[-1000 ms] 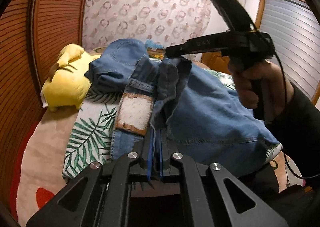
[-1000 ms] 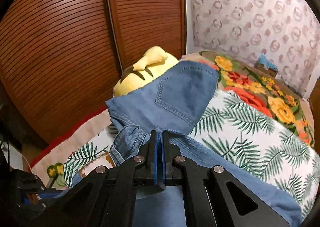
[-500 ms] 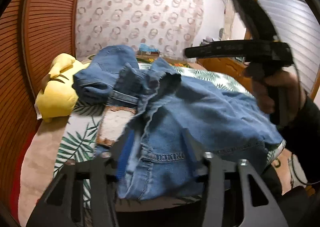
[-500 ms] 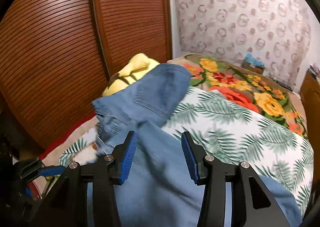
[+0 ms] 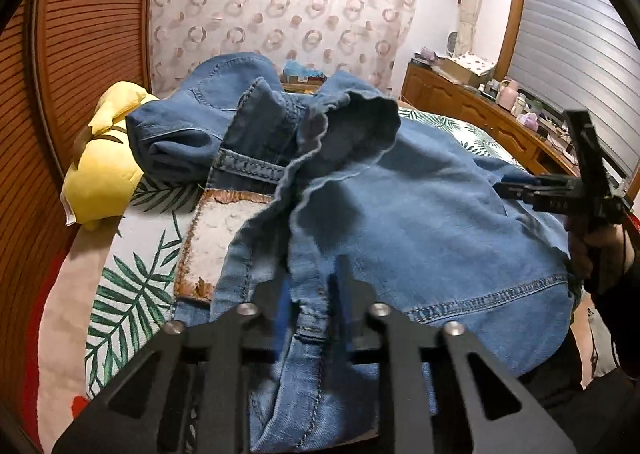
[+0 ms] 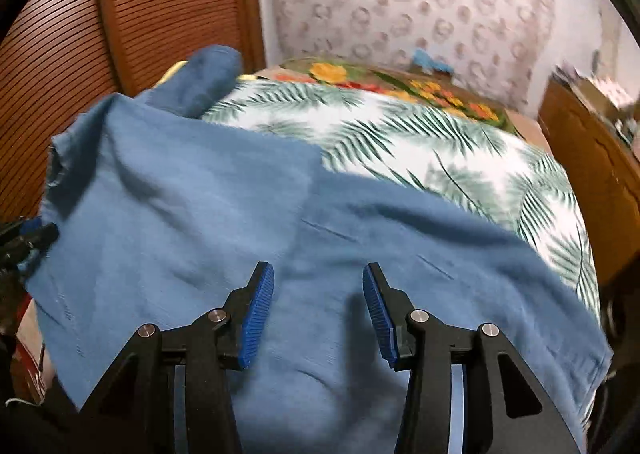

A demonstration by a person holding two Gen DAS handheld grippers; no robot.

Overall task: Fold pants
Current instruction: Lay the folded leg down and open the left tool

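Note:
Blue jeans [image 5: 420, 222] lie bunched on the bed, the waistband with its worn leather patch [image 5: 216, 242] to the left and a hem curled up behind. My left gripper [image 5: 310, 294] is low at the near edge of the denim. Its jaws are closing around a raised seam fold that stands between them. In the right wrist view the jeans [image 6: 180, 222] spread flat under my right gripper [image 6: 318, 302], which is open just above the cloth with nothing between its blue pads. A hand holds that right gripper [image 5: 520, 190] at the right edge of the denim.
A yellow plush toy [image 5: 104, 166] lies at the bed's far left beside the slatted wooden wardrobe door [image 6: 120, 14]. The palm-leaf bedspread [image 6: 420, 142] shows beyond the jeans. A wooden dresser [image 5: 472, 110] with small items stands along the right wall.
Both grippers let go of the denim they held a second ago. The right one swung down and to the right over the cloth. The left one opened wide, then narrowed around a fold.

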